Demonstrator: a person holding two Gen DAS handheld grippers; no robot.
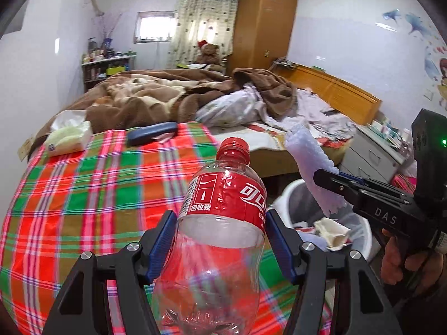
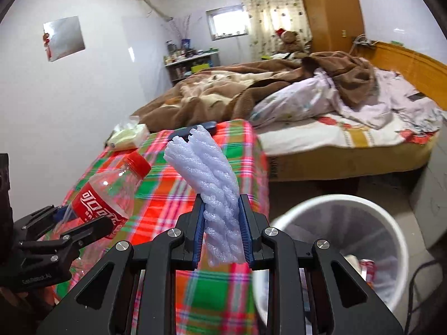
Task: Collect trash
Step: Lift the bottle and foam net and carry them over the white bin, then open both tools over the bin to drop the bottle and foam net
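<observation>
Carrying is the step in hand: both grippers hold trash beside the white bin (image 2: 339,203). The left gripper (image 1: 220,240) has its jaws closed on an empty, clear cola bottle (image 1: 220,223) above the plaid cloth (image 1: 83,195). The right gripper (image 2: 222,229) pinches pale foam netting (image 2: 206,167). Next, each load likely needs moving over the bin's mouth before release.

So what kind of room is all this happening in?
Most likely a lived-in bedroom: an unmade bed with a rumpled brown blanket and wooden headboard, a tall wooden wardrobe, and a teddy bear near the curtained window.
</observation>
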